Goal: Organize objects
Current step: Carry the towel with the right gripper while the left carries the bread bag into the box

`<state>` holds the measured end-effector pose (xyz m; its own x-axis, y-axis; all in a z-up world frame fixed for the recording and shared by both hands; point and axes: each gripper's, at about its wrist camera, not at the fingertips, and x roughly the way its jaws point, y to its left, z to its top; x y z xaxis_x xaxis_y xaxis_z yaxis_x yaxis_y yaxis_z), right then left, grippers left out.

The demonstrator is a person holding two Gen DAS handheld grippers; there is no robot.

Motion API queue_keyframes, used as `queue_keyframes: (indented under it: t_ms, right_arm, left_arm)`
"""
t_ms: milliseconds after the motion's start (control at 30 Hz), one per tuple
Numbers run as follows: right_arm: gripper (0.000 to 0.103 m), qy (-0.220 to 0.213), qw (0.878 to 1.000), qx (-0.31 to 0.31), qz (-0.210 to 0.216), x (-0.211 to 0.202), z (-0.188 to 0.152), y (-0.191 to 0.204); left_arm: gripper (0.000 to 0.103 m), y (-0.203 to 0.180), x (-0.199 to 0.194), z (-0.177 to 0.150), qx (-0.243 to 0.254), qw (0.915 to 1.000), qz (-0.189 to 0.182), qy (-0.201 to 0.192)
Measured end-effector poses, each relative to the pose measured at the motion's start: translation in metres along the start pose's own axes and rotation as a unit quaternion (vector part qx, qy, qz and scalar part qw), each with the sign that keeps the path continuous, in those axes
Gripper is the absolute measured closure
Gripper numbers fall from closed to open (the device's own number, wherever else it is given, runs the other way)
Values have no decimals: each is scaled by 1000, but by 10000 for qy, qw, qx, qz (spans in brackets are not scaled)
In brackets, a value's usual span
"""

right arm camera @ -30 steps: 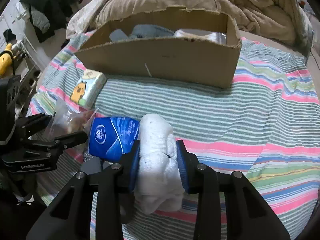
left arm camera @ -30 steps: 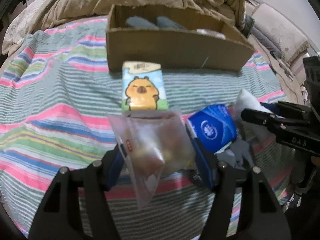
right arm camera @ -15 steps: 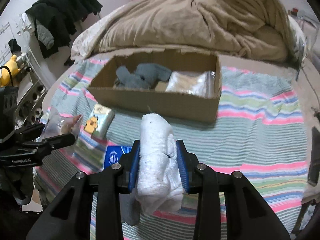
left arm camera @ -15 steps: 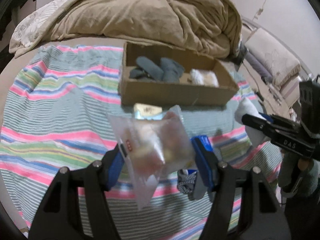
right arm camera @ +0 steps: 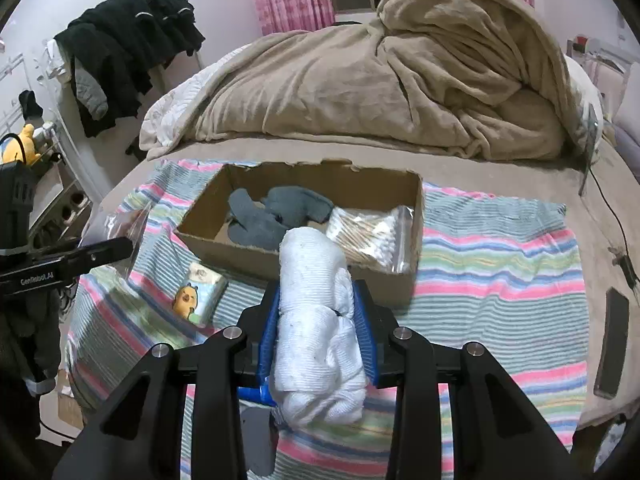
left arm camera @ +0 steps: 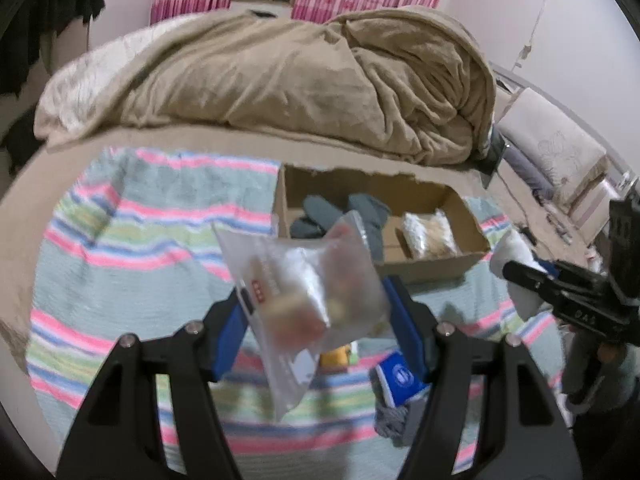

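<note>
Left gripper: closed on clear snack bag, held in the air above striped blanket.
Snack bag axis: long side tilted, upper end toward cardboard box, lower corner hanging down toward camera.
Right gripper: clamped on rolled white cloth, lifted over the blanket.
Cloth axis: lengthwise along the fingers, far end pointing at the box's near wall.
Box contents: grey socks at left, bag of cotton swabs at right.
On blanket: capybara tissue pack just before the box; blue pack nearer the camera.
</note>
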<state>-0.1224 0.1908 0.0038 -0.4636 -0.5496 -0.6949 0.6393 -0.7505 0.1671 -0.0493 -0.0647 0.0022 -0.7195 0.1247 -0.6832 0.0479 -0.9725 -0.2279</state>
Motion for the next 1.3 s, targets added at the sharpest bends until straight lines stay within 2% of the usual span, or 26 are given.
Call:
queue_keyframes:
  t_ms: [567, 867, 1300]
  right_arm:
    - [66, -102, 9999, -60, -58, 21, 32, 3]
    - [66, -37, 10000, -72, -57, 42, 48, 1]
    - [66, 14, 9999, 94, 60, 81, 70, 0]
  left_arm:
    - [37, -12, 34, 35, 257, 9991, -320, -102]
    - [37, -7, 57, 39, 174, 9991, -375, -63]
    - [36, -3, 95, 41, 303, 9988, -340, 149]
